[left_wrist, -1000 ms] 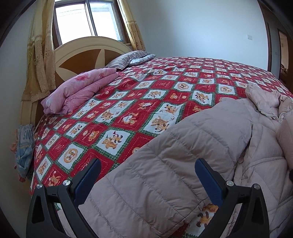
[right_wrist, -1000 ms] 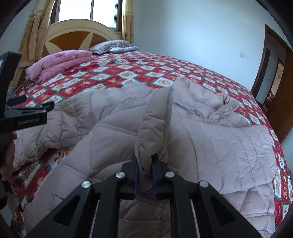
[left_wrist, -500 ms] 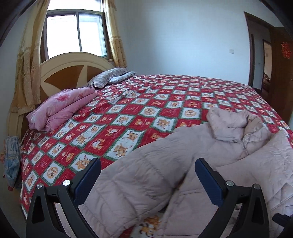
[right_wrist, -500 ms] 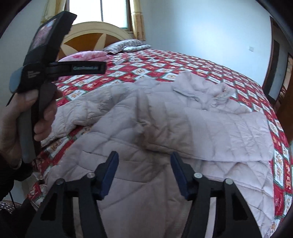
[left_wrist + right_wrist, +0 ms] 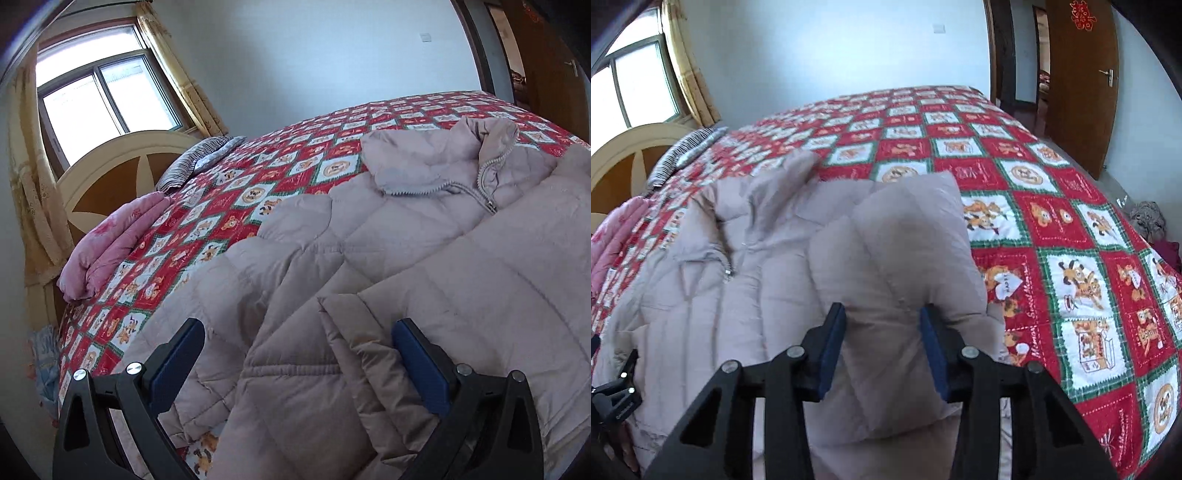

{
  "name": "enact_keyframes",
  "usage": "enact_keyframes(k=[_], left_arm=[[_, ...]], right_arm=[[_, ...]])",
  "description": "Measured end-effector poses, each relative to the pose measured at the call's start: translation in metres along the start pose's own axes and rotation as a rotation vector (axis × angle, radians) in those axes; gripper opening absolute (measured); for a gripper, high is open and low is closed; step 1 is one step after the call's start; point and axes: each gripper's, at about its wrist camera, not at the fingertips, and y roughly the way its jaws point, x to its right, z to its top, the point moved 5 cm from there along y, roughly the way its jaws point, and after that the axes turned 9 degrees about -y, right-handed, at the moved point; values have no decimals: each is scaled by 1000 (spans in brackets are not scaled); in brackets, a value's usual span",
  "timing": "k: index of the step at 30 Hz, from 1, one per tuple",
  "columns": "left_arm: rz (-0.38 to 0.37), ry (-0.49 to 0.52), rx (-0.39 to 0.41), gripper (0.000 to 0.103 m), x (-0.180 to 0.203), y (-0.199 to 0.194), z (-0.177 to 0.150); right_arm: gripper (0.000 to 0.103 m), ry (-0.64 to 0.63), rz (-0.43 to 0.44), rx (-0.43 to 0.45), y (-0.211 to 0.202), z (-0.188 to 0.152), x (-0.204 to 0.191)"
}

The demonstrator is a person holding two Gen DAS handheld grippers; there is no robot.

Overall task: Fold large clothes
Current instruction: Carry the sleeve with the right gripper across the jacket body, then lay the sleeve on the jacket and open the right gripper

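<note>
A pale pink quilted jacket (image 5: 406,240) lies spread on the bed, collar and zip toward the far side. My left gripper (image 5: 297,332) hangs open and wide just above its lower part, a folded sleeve end (image 5: 354,332) lying between the fingers without touching the pads. In the right wrist view the jacket (image 5: 775,277) has a sleeve (image 5: 897,240) folded over its right side. My right gripper (image 5: 882,312) straddles that fold. Its jaws are closing, with the padded cloth between them and the blue pads not visibly pressing on it.
The bed wears a red, white and green cartoon quilt (image 5: 1071,240). A folded pink blanket (image 5: 110,247) and a striped pillow (image 5: 199,162) lie by the headboard (image 5: 110,177). A wooden door (image 5: 1078,92) and a heap of clothes (image 5: 1148,221) are beyond the bed's right side.
My right gripper let go of the pinched jacket fold, opened, swung right over the folded sleeve and has narrowed again. My left gripper slid right across the jacket toward the collar, still open.
</note>
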Motion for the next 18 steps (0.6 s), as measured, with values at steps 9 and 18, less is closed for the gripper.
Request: enact_keyframes(k=[9, 18], left_arm=[[-30, -6, -11, 102, 12, 25, -2], [-75, -27, -53, 102, 11, 37, -1]], right_arm=[[38, 18, -45, 34, 15, -26, 12], [37, 15, -80, 19, 18, -24, 11]])
